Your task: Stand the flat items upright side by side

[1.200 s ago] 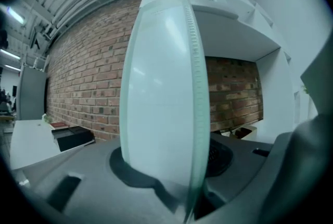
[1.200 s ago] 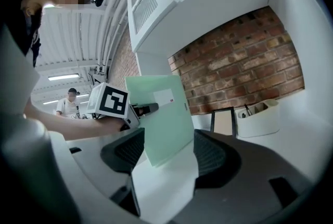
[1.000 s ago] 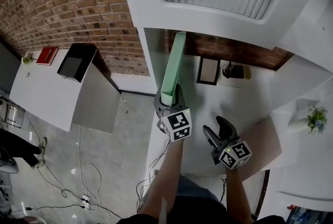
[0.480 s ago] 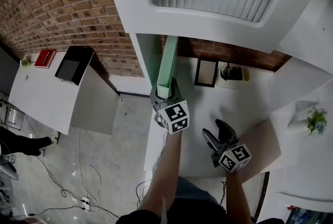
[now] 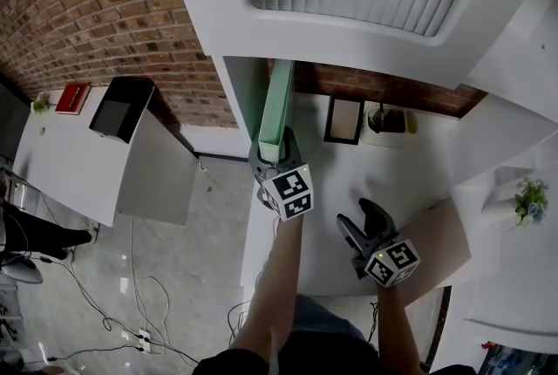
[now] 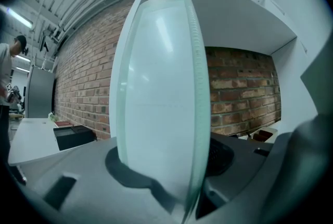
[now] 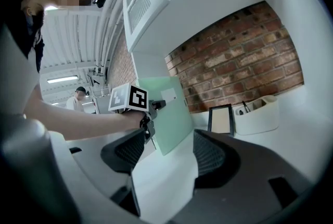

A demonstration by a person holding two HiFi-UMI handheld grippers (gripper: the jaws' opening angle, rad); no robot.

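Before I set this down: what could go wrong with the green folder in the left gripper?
1. The left gripper holds the green folder by one end only, and its jaws have just been opening slightly with the folder between them; it may slip or tip.
2. The folder stands close beside the white side panel; it could scrape or catch there.
3. The right gripper is open and apart from the folder, so nothing would steady a fall.

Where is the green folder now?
The folder is held on edge in the left gripper, left of centre in the head view, beside the white side wall, left of the picture frame.
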